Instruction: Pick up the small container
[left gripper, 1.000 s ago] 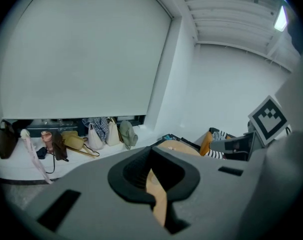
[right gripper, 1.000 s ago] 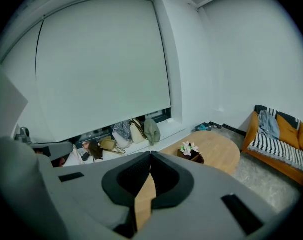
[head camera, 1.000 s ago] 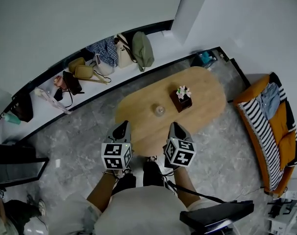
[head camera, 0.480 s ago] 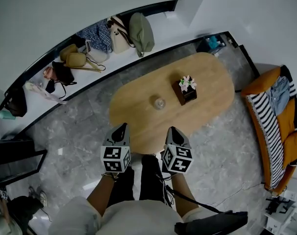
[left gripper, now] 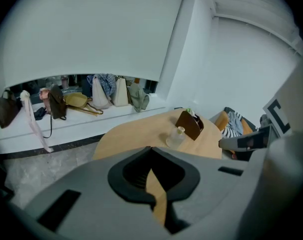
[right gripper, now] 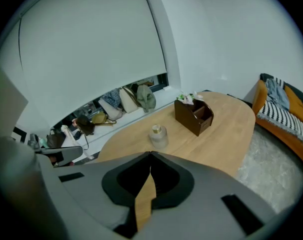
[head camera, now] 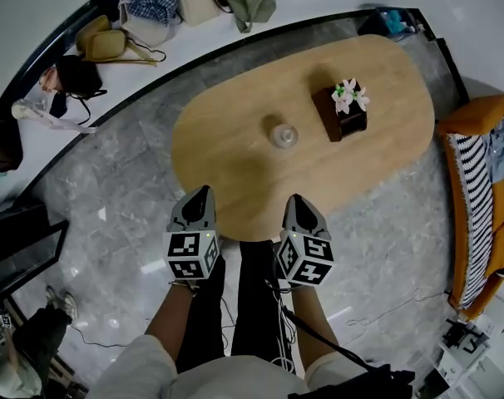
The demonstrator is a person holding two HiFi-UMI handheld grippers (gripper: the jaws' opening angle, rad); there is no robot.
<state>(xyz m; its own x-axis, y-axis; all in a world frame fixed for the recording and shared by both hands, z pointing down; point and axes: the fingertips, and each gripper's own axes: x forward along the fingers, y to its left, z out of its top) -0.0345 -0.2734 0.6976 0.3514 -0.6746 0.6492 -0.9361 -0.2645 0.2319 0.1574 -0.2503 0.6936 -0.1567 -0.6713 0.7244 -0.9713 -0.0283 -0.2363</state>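
The small container, a frosted glass bottle with a pale cap, stands near the middle of the oval wooden table. It also shows in the left gripper view and the right gripper view, well ahead of both sets of jaws. My left gripper and right gripper hover side by side at the table's near edge. Both are shut and hold nothing, with the jaws meeting at their tips. The container is apart from both grippers.
A dark brown box with white flowers stands on the table right of the container. Several bags lie on the white ledge beyond. An orange sofa with a striped blanket is at the right. Cables trail on the grey marble floor.
The view has moved forward over the table, so the table and container sit lower and larger in frame. Both grippers now reach the table's near edge, still shut.
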